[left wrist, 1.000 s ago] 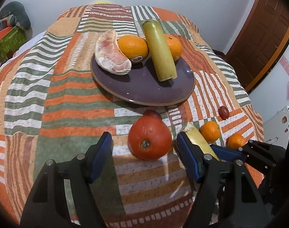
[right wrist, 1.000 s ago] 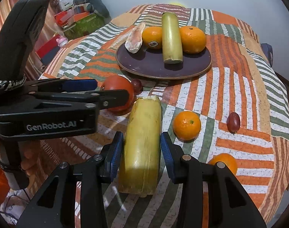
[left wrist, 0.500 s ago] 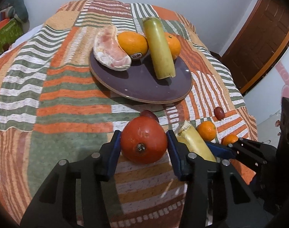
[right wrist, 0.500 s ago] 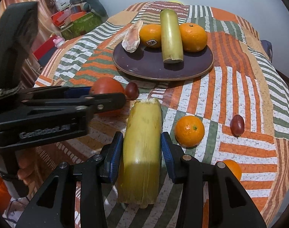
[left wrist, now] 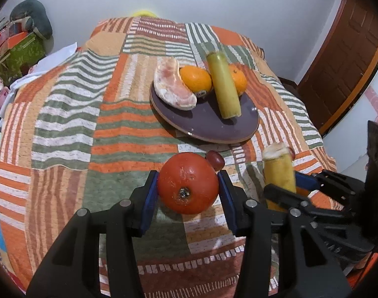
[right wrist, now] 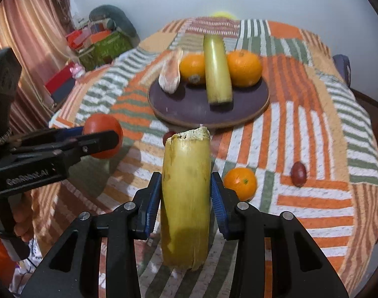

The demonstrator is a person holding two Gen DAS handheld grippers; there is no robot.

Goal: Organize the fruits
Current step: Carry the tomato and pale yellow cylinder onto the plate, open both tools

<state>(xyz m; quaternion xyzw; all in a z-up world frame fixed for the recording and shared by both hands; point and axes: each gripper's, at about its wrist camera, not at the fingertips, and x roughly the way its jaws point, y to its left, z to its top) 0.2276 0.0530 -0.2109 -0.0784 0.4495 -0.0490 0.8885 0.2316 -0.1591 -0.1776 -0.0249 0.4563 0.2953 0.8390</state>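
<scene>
Left gripper [left wrist: 188, 193] with blue-padded jaws pinching a round red-orange fruit [left wrist: 188, 183], lifted above the striped patchwork bedspread [left wrist: 64, 114]. Right gripper [right wrist: 186, 193] closing on a cut yellow cane section [right wrist: 186, 198] between its jaws. Beyond both, a round dark purple plate [right wrist: 189, 106] bearing two oranges [right wrist: 244, 68], a peeled pomelo segment [left wrist: 172, 85] and a second cane piece [right wrist: 217, 70].

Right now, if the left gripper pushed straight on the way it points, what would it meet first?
Probably the small dark red fruit just beyond the red fruit that the left gripper holds; depth is unclear, so it might pass above it.
</scene>
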